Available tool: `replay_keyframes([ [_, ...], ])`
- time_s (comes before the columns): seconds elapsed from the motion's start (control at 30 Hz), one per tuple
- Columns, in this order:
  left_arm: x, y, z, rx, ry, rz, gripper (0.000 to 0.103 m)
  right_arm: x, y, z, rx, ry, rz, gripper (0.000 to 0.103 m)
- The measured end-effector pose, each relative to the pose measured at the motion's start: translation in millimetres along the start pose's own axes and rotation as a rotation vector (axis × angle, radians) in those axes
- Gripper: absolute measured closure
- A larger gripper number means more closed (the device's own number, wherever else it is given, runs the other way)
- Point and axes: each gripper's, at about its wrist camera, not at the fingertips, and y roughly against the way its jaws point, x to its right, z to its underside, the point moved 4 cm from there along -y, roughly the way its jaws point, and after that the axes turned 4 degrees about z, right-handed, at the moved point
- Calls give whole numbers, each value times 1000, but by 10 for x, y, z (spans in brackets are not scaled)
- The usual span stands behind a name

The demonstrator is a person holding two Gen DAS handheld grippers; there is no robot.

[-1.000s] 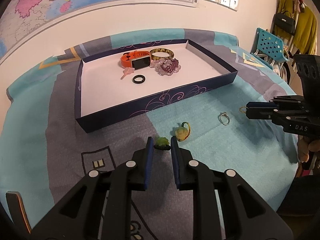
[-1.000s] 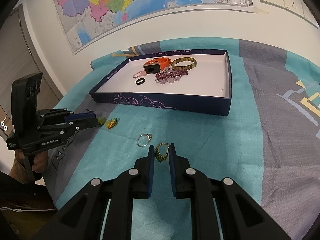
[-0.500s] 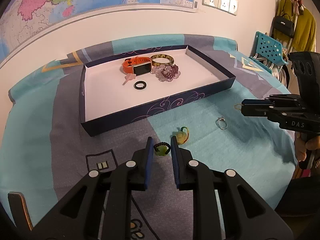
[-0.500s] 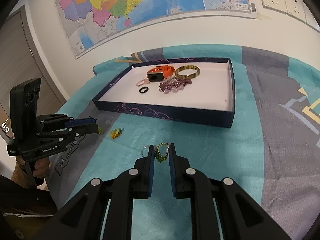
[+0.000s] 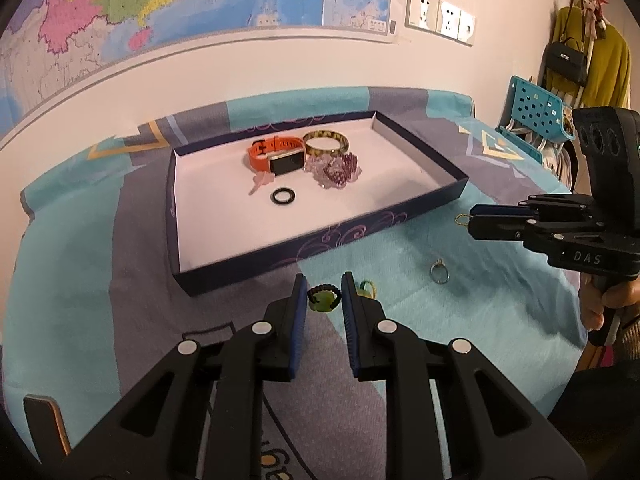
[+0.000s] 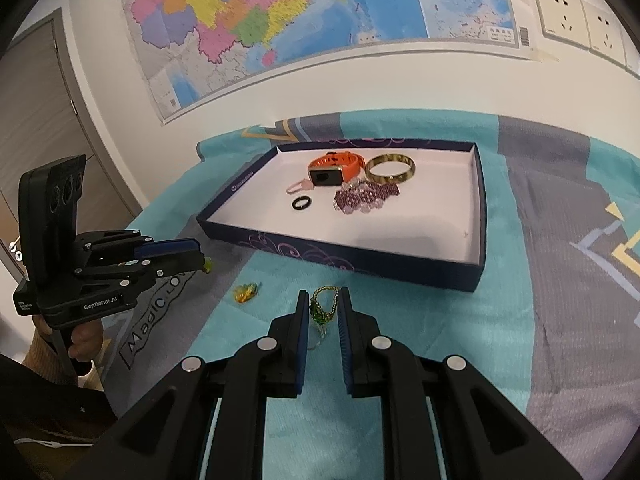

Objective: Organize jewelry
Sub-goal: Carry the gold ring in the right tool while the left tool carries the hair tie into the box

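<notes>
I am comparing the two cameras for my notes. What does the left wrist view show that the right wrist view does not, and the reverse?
Only the left wrist view: the green pendant on a black cord held in the left claw, the teal plastic chair and the hanging yellow garment.

Only the right wrist view: the gold chain with green beads held in the right claw and the grey door.

Both: the dark blue tray holding the orange watch, the wall map and the small yellow-green charm on the cloth.

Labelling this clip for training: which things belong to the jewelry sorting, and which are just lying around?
Job: box, green charm, beaded chain, silver ring, yellow charm.
Just around: map, sockets, handbag, blue chair.
</notes>
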Motion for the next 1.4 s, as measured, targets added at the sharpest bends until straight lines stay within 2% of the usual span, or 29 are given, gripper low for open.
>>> replay_keyframes([
  [0.97, -54, -50, -500, 66, -18, -8, 85, 54, -206, -473, 36, 35, -9, 90],
  [1.4, -159, -271, -588, 39, 3, -28, 85, 59, -418, -586, 17, 41, -9, 90],
])
